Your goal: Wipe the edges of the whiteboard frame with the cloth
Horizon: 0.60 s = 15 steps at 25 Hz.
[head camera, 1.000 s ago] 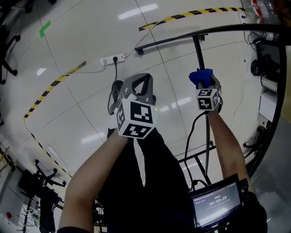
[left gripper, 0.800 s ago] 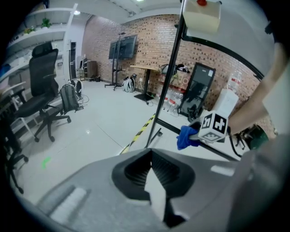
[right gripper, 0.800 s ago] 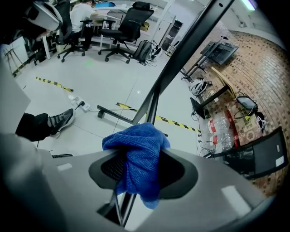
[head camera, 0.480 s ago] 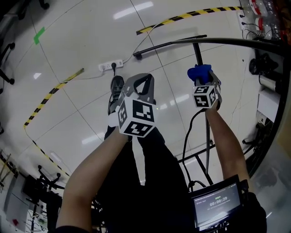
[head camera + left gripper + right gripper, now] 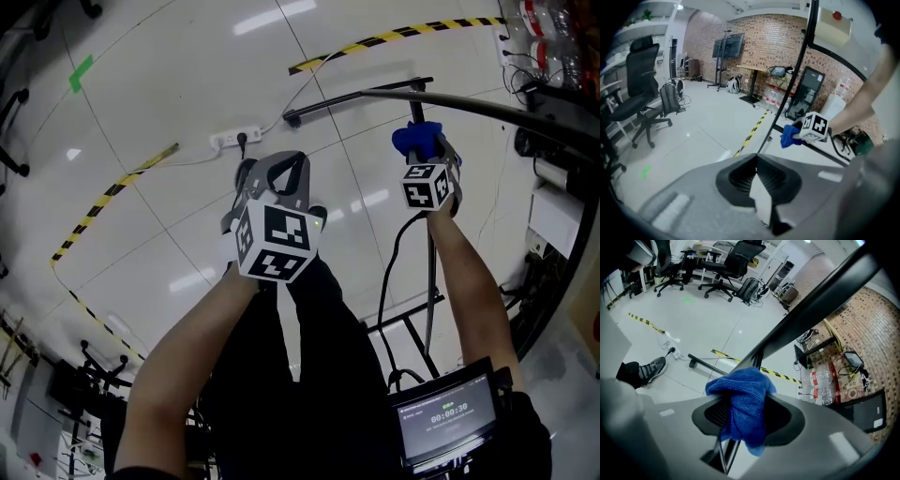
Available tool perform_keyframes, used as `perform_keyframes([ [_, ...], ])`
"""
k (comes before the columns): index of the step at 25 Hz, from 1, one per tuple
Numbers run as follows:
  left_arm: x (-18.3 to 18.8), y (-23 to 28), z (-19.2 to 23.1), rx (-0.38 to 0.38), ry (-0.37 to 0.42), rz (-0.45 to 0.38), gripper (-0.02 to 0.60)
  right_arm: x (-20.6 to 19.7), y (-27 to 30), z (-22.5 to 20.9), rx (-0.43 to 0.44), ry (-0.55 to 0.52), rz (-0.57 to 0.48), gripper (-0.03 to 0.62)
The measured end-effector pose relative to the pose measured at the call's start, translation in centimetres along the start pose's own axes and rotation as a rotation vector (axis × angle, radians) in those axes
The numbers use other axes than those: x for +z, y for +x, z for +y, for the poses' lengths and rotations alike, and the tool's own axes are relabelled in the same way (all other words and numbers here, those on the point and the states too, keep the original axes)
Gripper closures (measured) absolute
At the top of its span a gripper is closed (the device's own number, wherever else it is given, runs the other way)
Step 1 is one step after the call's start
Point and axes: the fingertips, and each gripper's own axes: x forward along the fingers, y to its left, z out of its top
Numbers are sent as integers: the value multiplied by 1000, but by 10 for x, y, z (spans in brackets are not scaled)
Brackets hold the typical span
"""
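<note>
Two grippers share this job unevenly: the right gripper carries the cloth, and the left gripper carries nothing. The right one's jaws stand well apart but are filled. They are clamped on a thick wad of the cloth, which bulges out above them and hangs in a tail beneath. Pinching it bunched like this looks deliberate to me, since it puts a soft pad ahead of the hard tips — fabric, not plastic, would meet the whiteboard frame. The gripper is angled downward with that pad right at the frame's dark upper edge. No view shows whether it presses on the bar or sits just short of it.

The left gripper has its jaws fully together with nothing between them. It hangs out over the floor, well apart from the frame (probably parked there so as not to get in the way of the stroke).

The cloth is a deep blue, napped like microfibre, crumpled rather than folded, and shows no stain that I can see. The frame reads as a slim, dark, smooth bar — I can make out no dust or marks on it.
</note>
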Motion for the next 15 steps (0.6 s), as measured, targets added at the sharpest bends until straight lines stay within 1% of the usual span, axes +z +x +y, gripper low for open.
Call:
perform_keyframes([
  [10,14,6,38,22,-31,-1,578,26,8,-8,-28,-5,1,395],
  [15,22,10,44,15,-34,-4,578,35,11,-10,-28,-7,1,395],
])
